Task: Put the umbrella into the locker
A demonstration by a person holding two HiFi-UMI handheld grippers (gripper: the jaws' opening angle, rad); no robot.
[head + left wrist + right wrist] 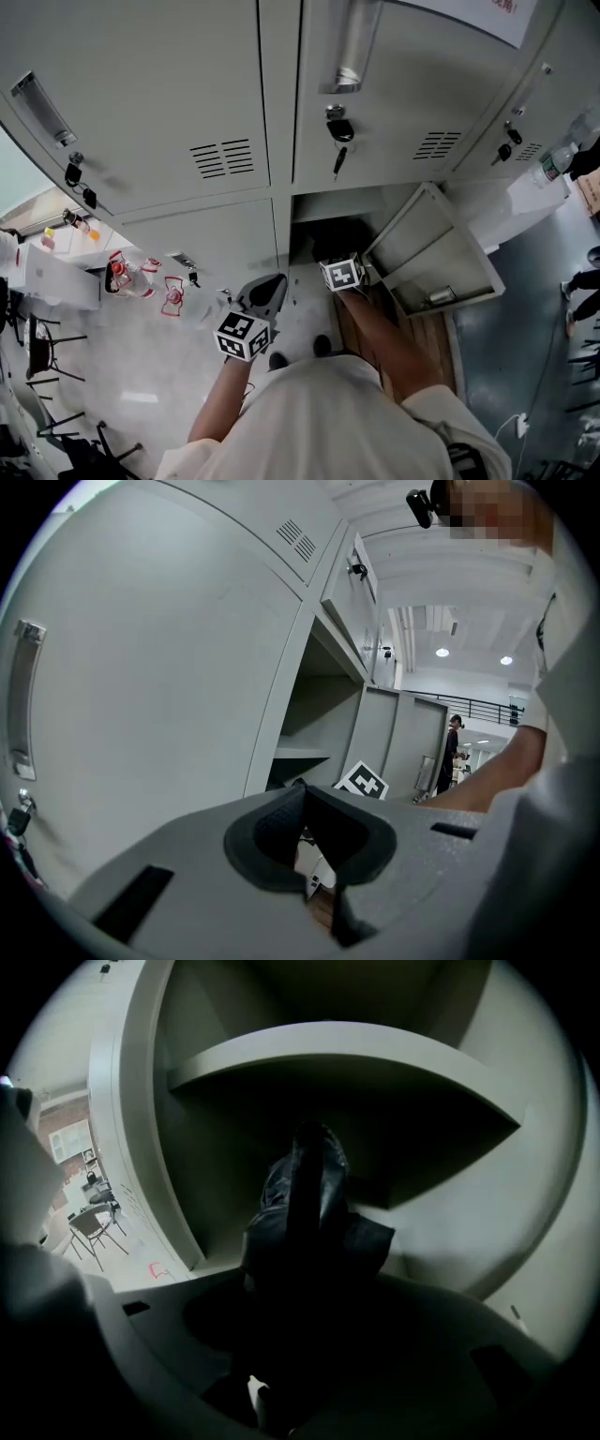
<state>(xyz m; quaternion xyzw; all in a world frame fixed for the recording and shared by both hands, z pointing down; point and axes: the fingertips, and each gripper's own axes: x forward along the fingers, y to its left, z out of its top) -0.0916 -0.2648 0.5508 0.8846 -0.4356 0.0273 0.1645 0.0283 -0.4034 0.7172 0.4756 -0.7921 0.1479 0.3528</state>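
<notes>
A folded black umbrella (305, 1213) sticks out from my right gripper (309, 1274), which is shut on it. The umbrella points into the open lower locker (441, 1213), under its inner shelf (356, 1054). In the head view the right gripper (336, 253) reaches into the dark locker opening (309, 208), with its marker cube (342, 274) at the mouth. The umbrella is only a dark mass there. My left gripper (267, 289) hangs just left of the opening, before the closed neighbouring door. Its pads (281, 822) meet with nothing between them.
The locker's door (436, 253) stands swung open to the right. Keys (339, 131) hang in the closed locker door above. Red marks (173, 295) are on the floor at the left, with chairs (37, 347) beyond. A person (452, 752) stands in the background.
</notes>
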